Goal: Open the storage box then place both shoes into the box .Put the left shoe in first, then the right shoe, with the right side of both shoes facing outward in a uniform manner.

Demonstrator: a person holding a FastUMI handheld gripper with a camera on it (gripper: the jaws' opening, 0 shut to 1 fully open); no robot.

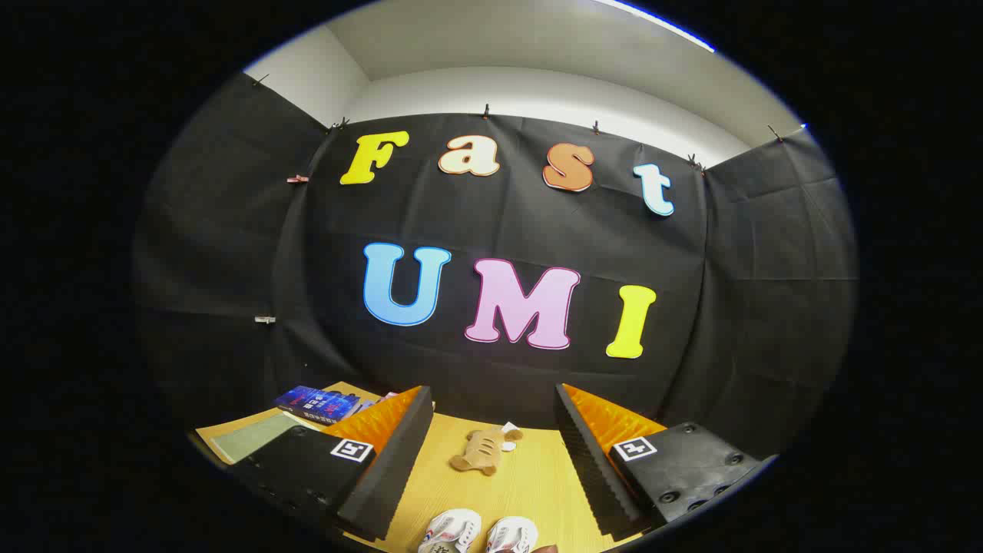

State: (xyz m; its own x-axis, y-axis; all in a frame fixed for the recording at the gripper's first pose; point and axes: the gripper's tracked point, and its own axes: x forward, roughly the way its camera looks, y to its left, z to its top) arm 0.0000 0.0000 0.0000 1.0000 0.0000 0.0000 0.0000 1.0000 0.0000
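Item: gripper, fingers spread wide, holding nothing; we hover over two white shoes (toy beyond). Box-opening step judged pending; we must locate it.

The gripper holds its two fingers spread wide, with nothing between the pads, leaving a broad lane of bare wooden table running forward between them. Partway along that lane a small tan plush toy lies in the way, slightly toward the left finger, with table free on its right. Below the fingers, two white shoes sit side by side, just apart. Beyond the left finger, a stack of books and a green mat take up that corner. The black cloth wall closes the far end of the table.
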